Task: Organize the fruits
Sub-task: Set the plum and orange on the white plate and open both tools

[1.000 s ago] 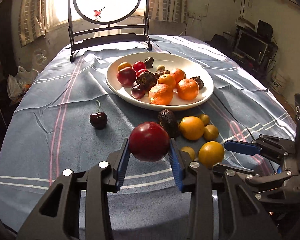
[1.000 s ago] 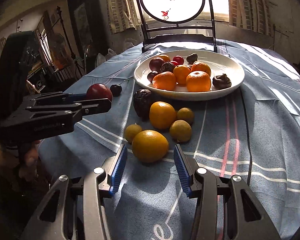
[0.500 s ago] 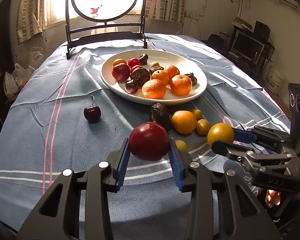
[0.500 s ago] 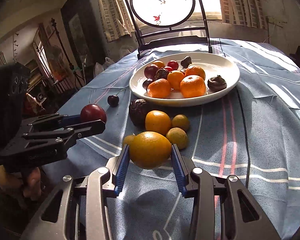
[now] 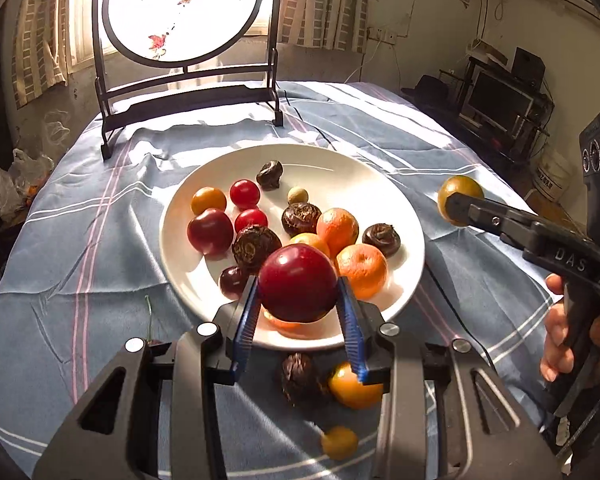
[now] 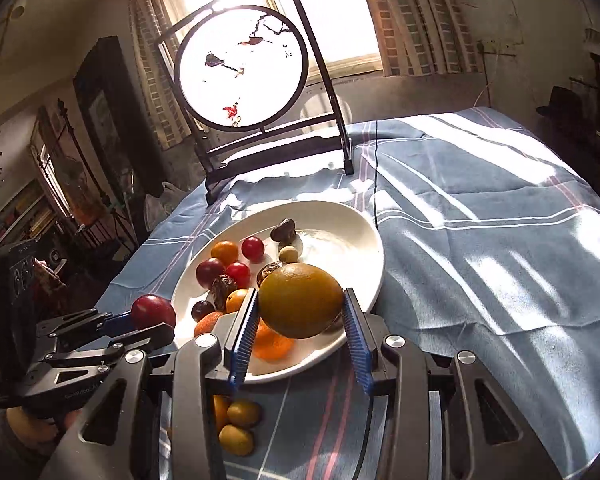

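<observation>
Plate (image 5: 384, 196) holds mixed fruit; left tool (image 5: 298, 312) grips plum (image 5: 298, 282), right tool (image 6: 300, 330) orange (image 6: 300, 300).

"DAS" in raised letters on the side of the right gripper (image 5: 456, 210), seen in the left wrist view. Faint lettering on the left gripper (image 6: 156, 322) body in the right wrist view, too blurred to read. No other legible text.
</observation>
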